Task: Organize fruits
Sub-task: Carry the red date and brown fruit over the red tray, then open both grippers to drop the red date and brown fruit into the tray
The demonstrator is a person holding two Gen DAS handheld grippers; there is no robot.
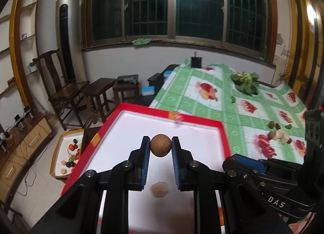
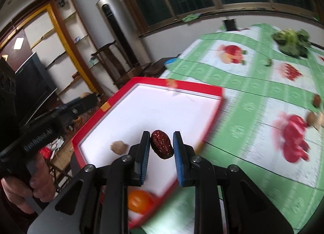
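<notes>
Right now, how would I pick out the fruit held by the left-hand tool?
Find the red-rimmed white tray at the edge of the green fruit-print tablecloth. Above it, the left gripper pinches a round brown fruit. Unlike the pale lumpy fruit lying in the tray, it is darker, smooth-shaped and held aloft.

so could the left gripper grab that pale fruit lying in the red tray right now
Probably not: the left gripper is shut on a brown round fruit, so its jaws are occupied. The pale fruit in the red tray lies uncovered.

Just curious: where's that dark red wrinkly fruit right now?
The dark red fruit is pinched in the right tool, above the red-rimmed tray.
</notes>
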